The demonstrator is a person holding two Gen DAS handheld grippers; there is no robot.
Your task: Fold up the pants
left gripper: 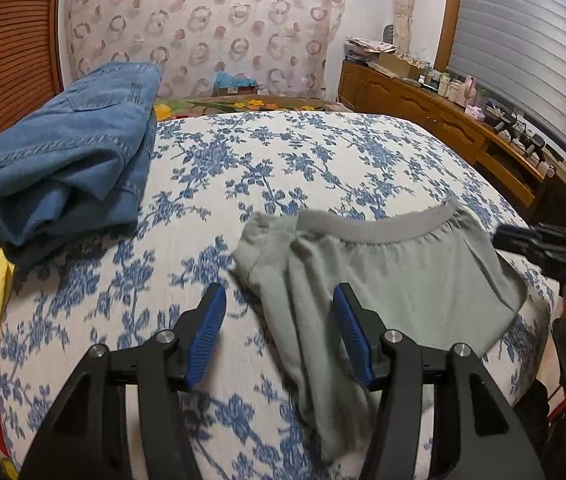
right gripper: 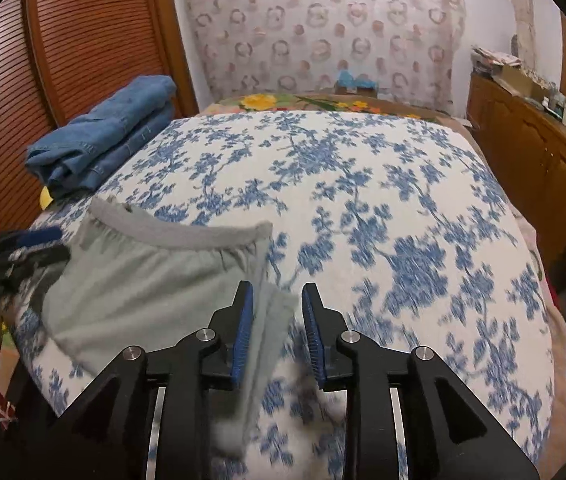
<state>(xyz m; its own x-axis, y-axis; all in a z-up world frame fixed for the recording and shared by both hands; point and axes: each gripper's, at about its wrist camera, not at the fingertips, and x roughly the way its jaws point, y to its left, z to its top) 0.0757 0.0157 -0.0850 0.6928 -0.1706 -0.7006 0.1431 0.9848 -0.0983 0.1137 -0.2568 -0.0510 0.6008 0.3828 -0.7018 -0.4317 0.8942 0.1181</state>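
pants [left gripper: 399,276]: grey, lying folded near the bed's [left gripper: 283,168] near edge
left gripper [left gripper: 279,304]: jaws apart, holding nothing
right gripper [right gripper: 277,300]: jaws parted, pants' edge between them, not pinched

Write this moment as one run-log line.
left tongs: open over grey pants | right tongs: open, pants edge between pads | folded jeans: aside on bed

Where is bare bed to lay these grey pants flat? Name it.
Free: the floral bedspread between the folded jeans and the wooden dresser, beyond the grey pants. Crowded: the near corner with both grippers.
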